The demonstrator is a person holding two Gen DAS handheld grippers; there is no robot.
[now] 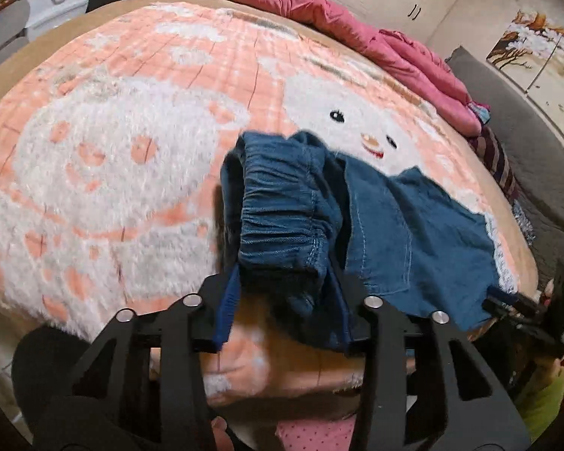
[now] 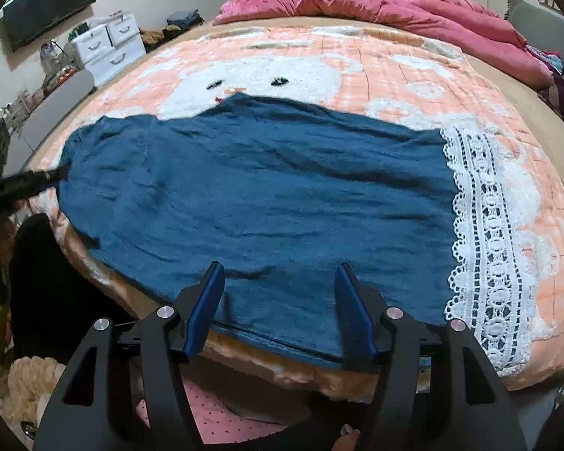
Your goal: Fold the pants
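Indoor light soft, even, moderately bright; no glare, shadows faint. Strong fisheye bending, black vignette at corners, 10 to 2 o'clock and below. Pants [image 1: 319,218] edges motion-blurred in left view. Bed [image 2: 394,75] texture soft, slightly smeared.

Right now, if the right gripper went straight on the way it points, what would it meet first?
The right gripper, fingers apart, points across the blue pants spread on the bed. Going straight on, it would likely meet that denim near its close edge first, though its height above the cloth is unclear.
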